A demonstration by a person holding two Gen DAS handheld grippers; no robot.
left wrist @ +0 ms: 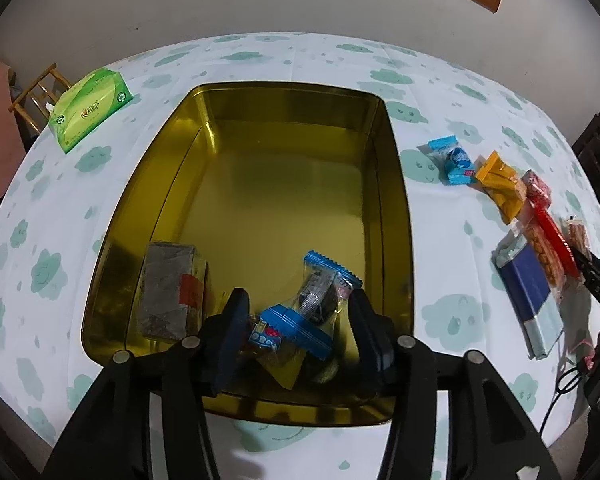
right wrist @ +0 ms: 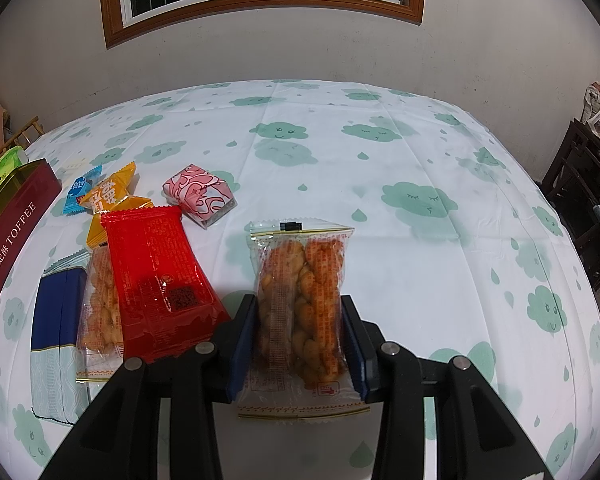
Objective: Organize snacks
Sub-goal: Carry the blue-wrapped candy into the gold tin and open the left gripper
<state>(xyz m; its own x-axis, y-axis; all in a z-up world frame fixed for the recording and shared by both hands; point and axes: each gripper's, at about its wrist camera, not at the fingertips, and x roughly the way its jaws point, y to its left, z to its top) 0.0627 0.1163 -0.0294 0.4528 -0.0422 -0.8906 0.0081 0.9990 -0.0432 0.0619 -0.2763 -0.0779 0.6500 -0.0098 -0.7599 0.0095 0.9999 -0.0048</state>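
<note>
A gold tin (left wrist: 268, 200) lies open below my left gripper (left wrist: 298, 320). The gripper is open, and a clear packet with blue ends (left wrist: 316, 300) lies between its fingers on the tin's floor, with a grey foil packet (left wrist: 172, 288) to its left. My right gripper (right wrist: 298, 328) is shut on a clear packet of fried dough twists (right wrist: 300, 280) that rests on the cloud-print tablecloth. Left of it lie a red packet (right wrist: 156, 272), a second twist packet (right wrist: 100, 300) partly under the red one, a navy packet (right wrist: 58, 320), an orange packet (right wrist: 114, 196), a blue candy (right wrist: 80, 192) and a pink wrapped sweet (right wrist: 200, 194).
The tin's dark red side (right wrist: 12, 240) reads TOFFEE at the left of the right wrist view. A green tissue pack (left wrist: 88, 108) sits at the table's far left corner. Dark wooden furniture (right wrist: 592, 208) stands off the table's right edge. A wall with a window is behind.
</note>
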